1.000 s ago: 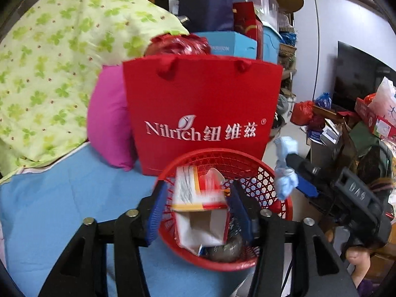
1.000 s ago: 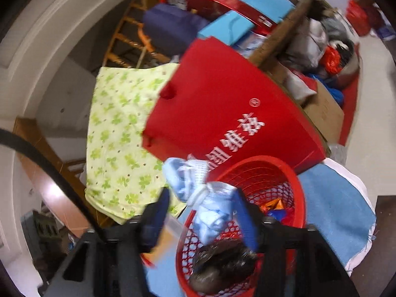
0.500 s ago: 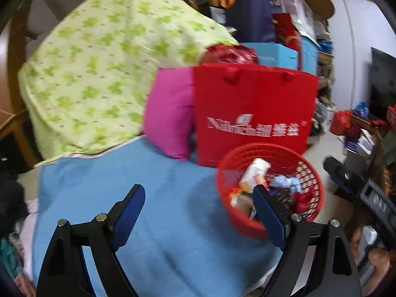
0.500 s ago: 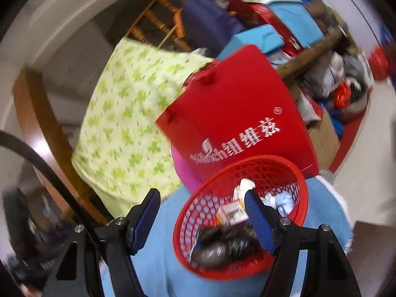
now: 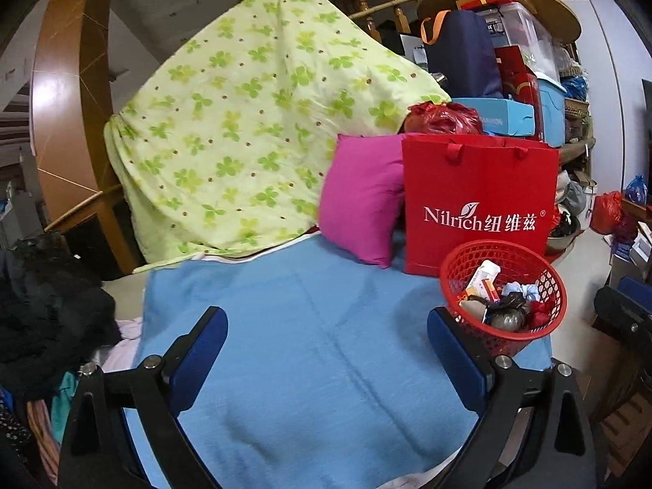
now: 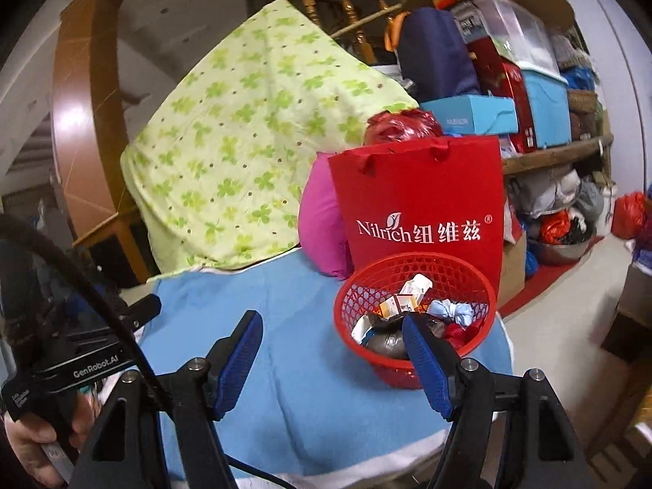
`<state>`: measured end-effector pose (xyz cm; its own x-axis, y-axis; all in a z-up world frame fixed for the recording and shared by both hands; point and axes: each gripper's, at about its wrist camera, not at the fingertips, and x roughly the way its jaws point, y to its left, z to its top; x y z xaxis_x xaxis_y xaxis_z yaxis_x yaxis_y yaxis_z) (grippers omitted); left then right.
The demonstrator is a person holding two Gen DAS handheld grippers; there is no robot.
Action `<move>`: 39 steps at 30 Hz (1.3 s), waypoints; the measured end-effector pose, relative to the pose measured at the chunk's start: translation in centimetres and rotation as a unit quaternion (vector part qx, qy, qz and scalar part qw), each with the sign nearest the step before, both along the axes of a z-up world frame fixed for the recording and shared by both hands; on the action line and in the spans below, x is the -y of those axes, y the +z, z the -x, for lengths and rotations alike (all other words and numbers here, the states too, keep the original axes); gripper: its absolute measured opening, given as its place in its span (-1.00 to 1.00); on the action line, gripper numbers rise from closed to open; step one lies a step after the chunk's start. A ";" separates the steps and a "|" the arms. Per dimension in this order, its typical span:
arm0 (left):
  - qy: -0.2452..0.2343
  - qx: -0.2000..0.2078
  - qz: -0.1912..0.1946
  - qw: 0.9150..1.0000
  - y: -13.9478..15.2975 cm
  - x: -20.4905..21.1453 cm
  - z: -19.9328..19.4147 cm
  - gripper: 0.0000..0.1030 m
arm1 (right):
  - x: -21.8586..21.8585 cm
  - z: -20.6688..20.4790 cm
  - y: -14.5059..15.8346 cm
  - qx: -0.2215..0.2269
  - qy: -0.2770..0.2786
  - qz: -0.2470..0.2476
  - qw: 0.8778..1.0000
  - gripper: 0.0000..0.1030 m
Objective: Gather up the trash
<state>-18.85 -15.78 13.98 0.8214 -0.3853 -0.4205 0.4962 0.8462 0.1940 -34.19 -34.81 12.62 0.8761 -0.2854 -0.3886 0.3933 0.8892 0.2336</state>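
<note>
Trash (image 6: 411, 309) already inside red basket (image 5: 546, 285) on blue blanket (image 5: 305, 346). Left gripper (image 5: 326, 350) opening wide, empty; right gripper (image 6: 332, 354) released, empty. Blanket bare, probably nothing left to collect.

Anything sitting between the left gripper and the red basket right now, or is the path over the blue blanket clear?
Nothing visible blocks it. The left gripper is empty, its jaws opening, and only bare blue blanket lies between it and the red basket. The red paper bag and pink pillow stand behind the basket, out of the way.
</note>
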 end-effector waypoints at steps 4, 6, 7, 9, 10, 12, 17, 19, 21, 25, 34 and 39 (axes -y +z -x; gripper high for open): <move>0.007 0.009 0.000 1.000 0.5 -1.8 1.2 0.91 | -2.9 1.2 1.1 -0.007 0.012 0.027 1.000 0.44; 0.009 0.010 -0.001 1.000 0.7 -2.5 1.7 0.91 | -3.9 1.6 1.5 -0.007 0.012 0.031 0.999 0.45; 0.011 0.012 -0.002 1.000 0.8 -2.7 2.0 0.91 | -4.4 1.8 1.8 -0.008 0.012 0.035 0.999 0.45; 0.018 0.018 -0.004 1.000 0.9 -3.2 2.6 0.91 | -5.3 2.0 2.2 -0.013 0.009 0.047 0.999 0.45; 0.022 0.023 -0.007 0.999 1.0 -3.4 2.9 0.91 | -5.7 2.1 2.4 -0.014 0.009 0.053 0.998 0.45; 0.026 0.034 -0.013 0.999 1.1 -3.7 3.6 0.91 | -6.5 2.4 2.6 -0.014 0.007 0.062 0.998 0.45; 0.025 0.031 -0.012 0.999 1.3 -4.3 4.5 0.92 | -7.3 2.9 2.8 -0.030 -0.020 0.078 0.996 0.45; 0.027 0.033 -0.011 0.999 1.3 -4.4 4.7 0.92 | -7.3 3.2 2.7 -0.035 -0.032 0.081 0.996 0.45; 0.028 0.029 -0.008 0.999 1.4 -4.7 5.1 0.92 | -7.3 3.5 2.7 -0.039 -0.044 0.087 0.994 0.45; 0.031 0.018 -0.004 0.999 1.3 -5.0 5.1 0.92 | -7.1 3.9 2.9 -0.040 -0.061 0.084 0.994 0.45; 0.030 0.012 -0.003 0.999 1.3 -5.0 4.9 0.92 | -7.0 3.6 2.8 -0.040 -0.068 0.078 0.994 0.45; 0.030 0.008 0.000 1.000 1.2 -4.9 5.0 0.92 | -6.7 3.4 2.5 -0.042 -0.077 0.070 0.994 0.45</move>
